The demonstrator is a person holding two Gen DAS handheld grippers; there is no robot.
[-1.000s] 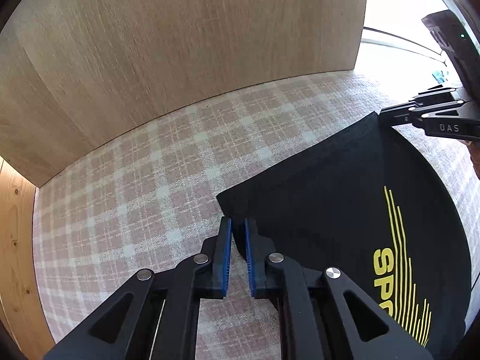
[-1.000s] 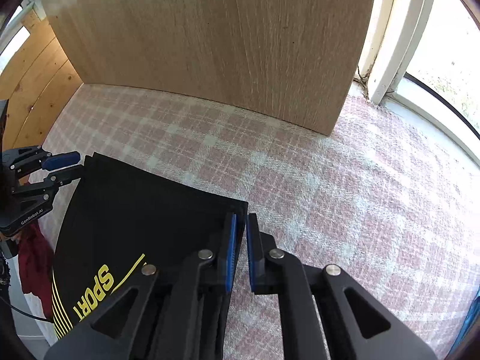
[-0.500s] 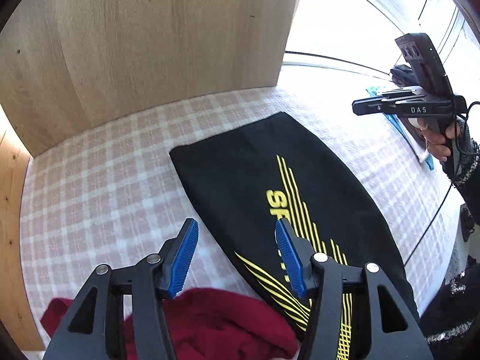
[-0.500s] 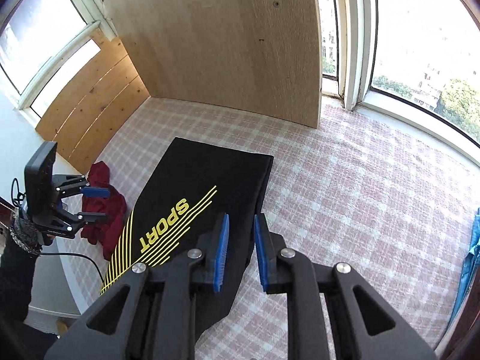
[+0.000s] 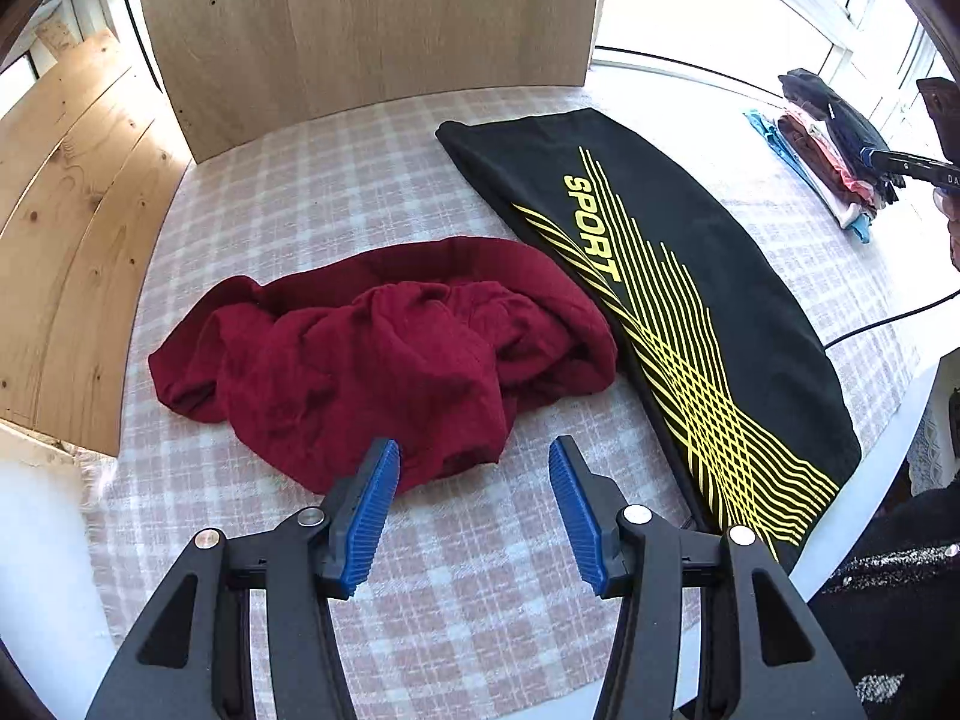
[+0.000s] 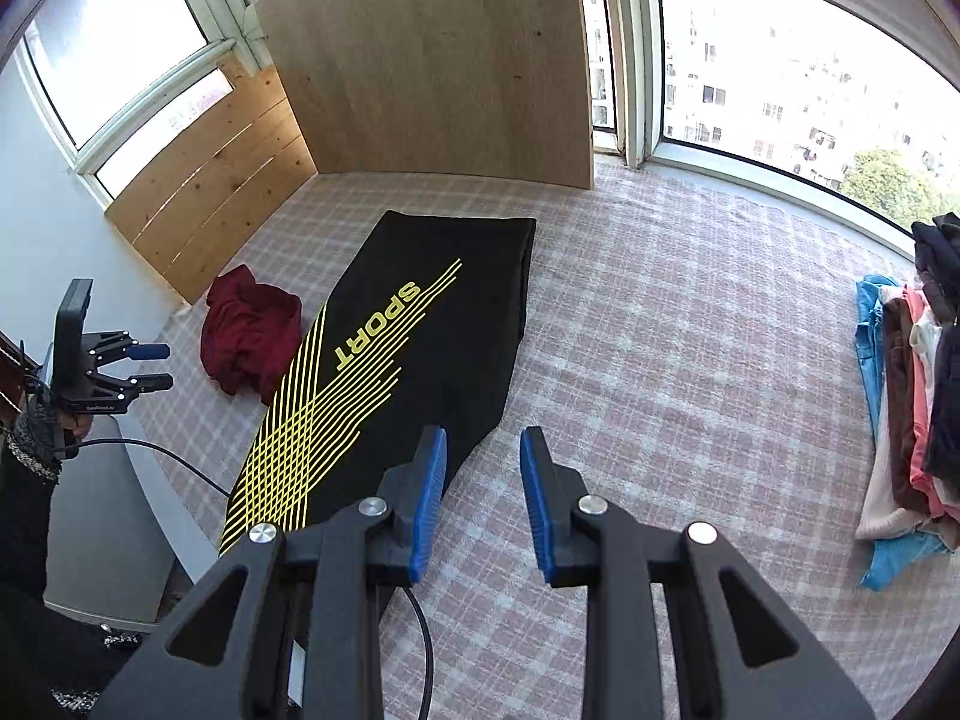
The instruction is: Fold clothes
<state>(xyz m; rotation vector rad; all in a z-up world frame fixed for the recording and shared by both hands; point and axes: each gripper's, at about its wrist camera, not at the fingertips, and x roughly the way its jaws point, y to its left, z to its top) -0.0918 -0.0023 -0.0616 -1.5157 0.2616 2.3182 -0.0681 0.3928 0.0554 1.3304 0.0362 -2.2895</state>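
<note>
Both grippers spread, empty | left gripper (image 5: 474, 501) | right gripper (image 6: 483, 489) | black garment (image 6: 420, 324) flat

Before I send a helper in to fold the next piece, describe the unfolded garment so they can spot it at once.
On the pink checked tablecloth, look to the left side near the pale pine plank wall. There a crumpled dark red knit garment lies in a heap beside the long flat black garment with yellow SPORT lettering. It alone is bunched and plain; the multicoloured stack of folded clothes sits at the far right.
</note>
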